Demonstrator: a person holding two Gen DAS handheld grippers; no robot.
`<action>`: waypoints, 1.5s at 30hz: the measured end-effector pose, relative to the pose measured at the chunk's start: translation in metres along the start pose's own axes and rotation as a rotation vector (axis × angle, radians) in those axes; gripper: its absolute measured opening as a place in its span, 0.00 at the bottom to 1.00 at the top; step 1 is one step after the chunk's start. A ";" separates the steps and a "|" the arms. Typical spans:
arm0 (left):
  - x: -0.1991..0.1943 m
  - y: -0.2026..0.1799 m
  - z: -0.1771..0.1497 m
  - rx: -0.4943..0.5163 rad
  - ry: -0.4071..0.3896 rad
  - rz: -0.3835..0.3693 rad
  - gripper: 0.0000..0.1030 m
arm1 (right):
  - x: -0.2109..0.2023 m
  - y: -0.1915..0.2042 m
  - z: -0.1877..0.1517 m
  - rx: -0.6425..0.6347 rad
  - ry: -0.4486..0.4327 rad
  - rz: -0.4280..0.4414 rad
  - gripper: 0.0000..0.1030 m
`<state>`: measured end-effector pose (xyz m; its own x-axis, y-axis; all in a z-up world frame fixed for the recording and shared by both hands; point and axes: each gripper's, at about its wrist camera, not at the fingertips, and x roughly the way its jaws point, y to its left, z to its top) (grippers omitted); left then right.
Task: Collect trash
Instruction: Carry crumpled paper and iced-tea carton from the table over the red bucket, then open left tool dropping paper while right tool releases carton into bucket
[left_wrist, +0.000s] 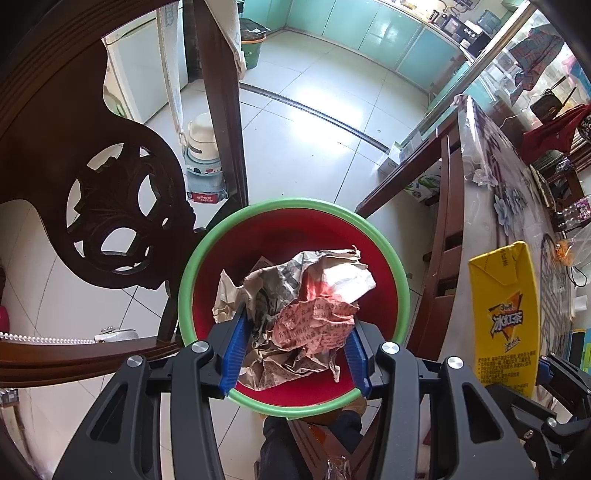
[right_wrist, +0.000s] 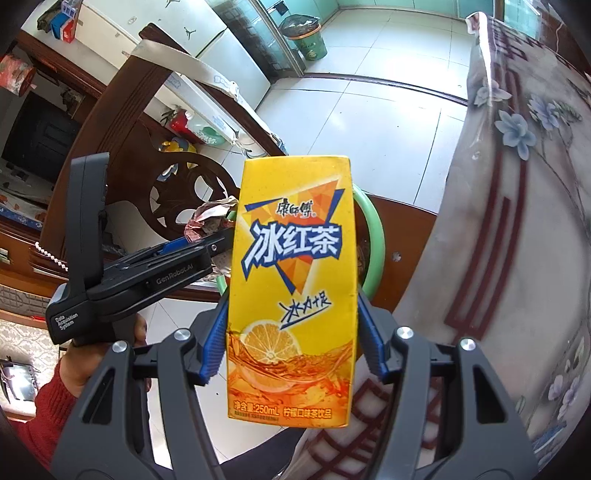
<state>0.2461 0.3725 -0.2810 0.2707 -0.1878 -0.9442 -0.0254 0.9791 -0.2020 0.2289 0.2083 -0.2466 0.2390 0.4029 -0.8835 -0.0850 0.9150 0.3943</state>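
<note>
Left wrist view: the left tool (left_wrist: 295, 347) clenches a light, springy crumpled paper wad (left_wrist: 295, 314) over the bin (left_wrist: 400, 280), while the right tool (right_wrist: 291, 339) pinches the stiff, probably empty iced-tea carton (right_wrist: 291, 280) low on its sides.

I am in a home, in a dining room open to a kitchen: a carved wooden chair (left_wrist: 110, 206), a table (right_wrist: 517, 184) under a flowered cloth, a white fridge (right_wrist: 207, 48), turquoise kitchen cabinets (left_wrist: 388, 29) and a tiled floor (left_wrist: 314, 122).
</note>
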 end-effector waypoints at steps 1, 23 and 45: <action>0.000 0.000 0.001 -0.001 -0.001 0.002 0.44 | 0.003 0.001 0.002 -0.006 0.006 -0.002 0.57; 0.008 0.011 0.021 -0.021 -0.013 0.036 0.49 | 0.019 0.002 0.011 -0.041 0.027 -0.030 0.58; -0.092 -0.105 -0.028 0.144 -0.191 -0.026 0.84 | -0.144 -0.076 -0.066 -0.020 -0.336 -0.181 0.95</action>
<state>0.1967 0.2850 -0.1802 0.4471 -0.2086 -0.8698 0.1177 0.9777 -0.1740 0.1369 0.0817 -0.1665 0.5554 0.2093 -0.8048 -0.0303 0.9723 0.2320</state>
